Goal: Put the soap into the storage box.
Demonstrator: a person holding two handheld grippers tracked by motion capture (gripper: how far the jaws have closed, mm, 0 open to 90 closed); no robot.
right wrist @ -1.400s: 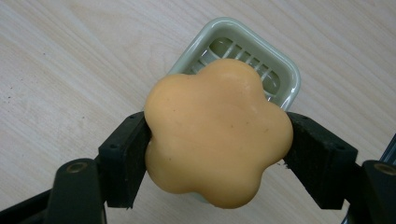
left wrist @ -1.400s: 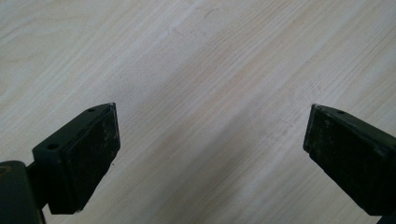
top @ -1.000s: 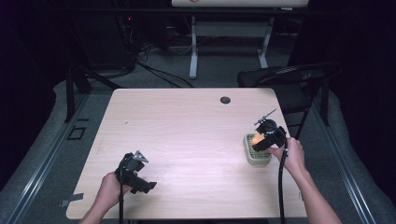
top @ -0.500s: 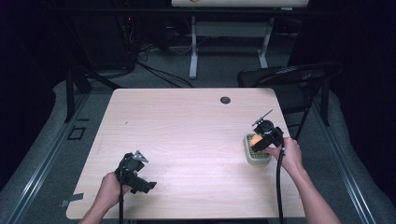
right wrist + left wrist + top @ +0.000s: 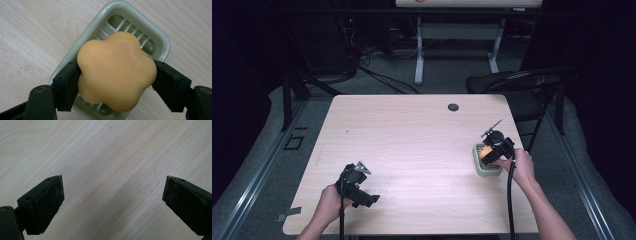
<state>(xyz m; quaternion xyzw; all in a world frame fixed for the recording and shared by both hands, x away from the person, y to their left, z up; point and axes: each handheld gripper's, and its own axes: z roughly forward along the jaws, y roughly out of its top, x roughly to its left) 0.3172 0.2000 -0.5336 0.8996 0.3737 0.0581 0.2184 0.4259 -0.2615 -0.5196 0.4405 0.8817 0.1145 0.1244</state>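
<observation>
Your left gripper [image 5: 362, 187] sits at the near left of the table [image 5: 412, 145], well apart from the soap dish [image 5: 487, 167], its 2 jaws spread wide over bare wood with nothing between them. Your right gripper [image 5: 492, 152] is right over that pale green dish near the table's right edge, its 2 jaws clamped on the sides of an orange flower-shaped soap [image 5: 116, 70] directly above the dish's slatted floor. Beyond the dish, a dark round grommet [image 5: 453, 107] sits by the far edge, with a black folding chair [image 5: 522, 85] past the far right corner.
</observation>
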